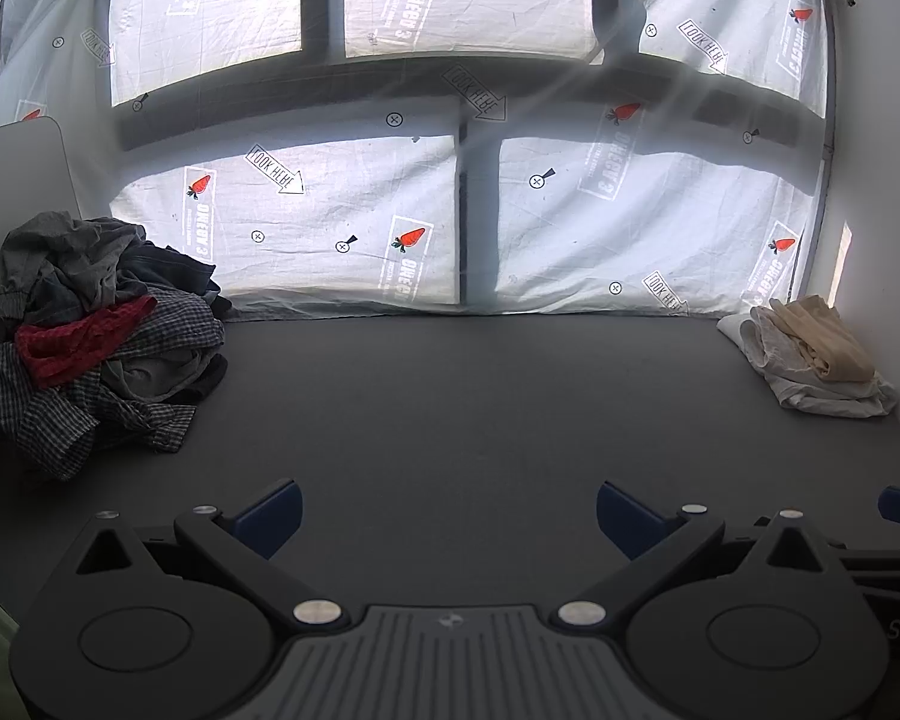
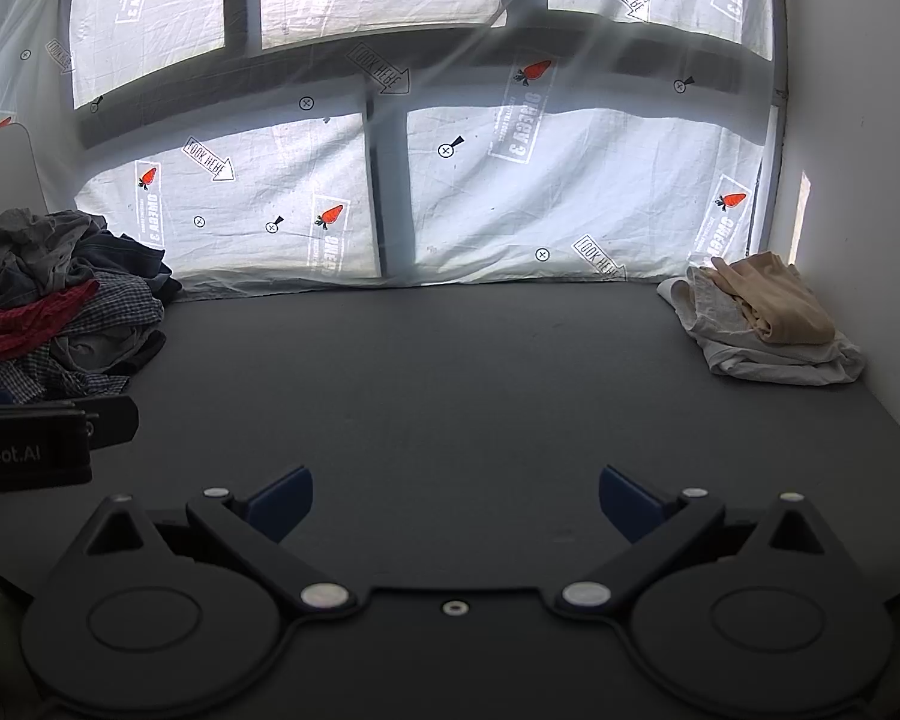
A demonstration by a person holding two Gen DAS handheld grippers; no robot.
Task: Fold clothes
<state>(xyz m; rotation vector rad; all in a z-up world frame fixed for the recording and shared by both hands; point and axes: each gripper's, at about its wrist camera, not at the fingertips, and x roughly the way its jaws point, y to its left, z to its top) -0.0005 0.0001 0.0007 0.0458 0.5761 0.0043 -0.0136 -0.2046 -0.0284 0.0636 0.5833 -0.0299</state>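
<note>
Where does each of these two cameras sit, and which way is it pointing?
Left wrist: rides the left gripper, looking forward over the dark table to the printed sheet; its open blue fingers show below.
Right wrist: rides the right gripper, facing the same way; the left gripper's body pokes in at its left edge.
Both share: the clothes pile at left and the folded stack at right.

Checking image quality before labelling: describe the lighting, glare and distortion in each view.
Left wrist view: strong backlight through the printed sheet, pale streaks of glare across its middle, the pile of dark clothes dim; fisheye bends the window bars. Right wrist view: same backlight, the dark table evenly lit, the folded light clothes sharp, corners vignetted.
</note>
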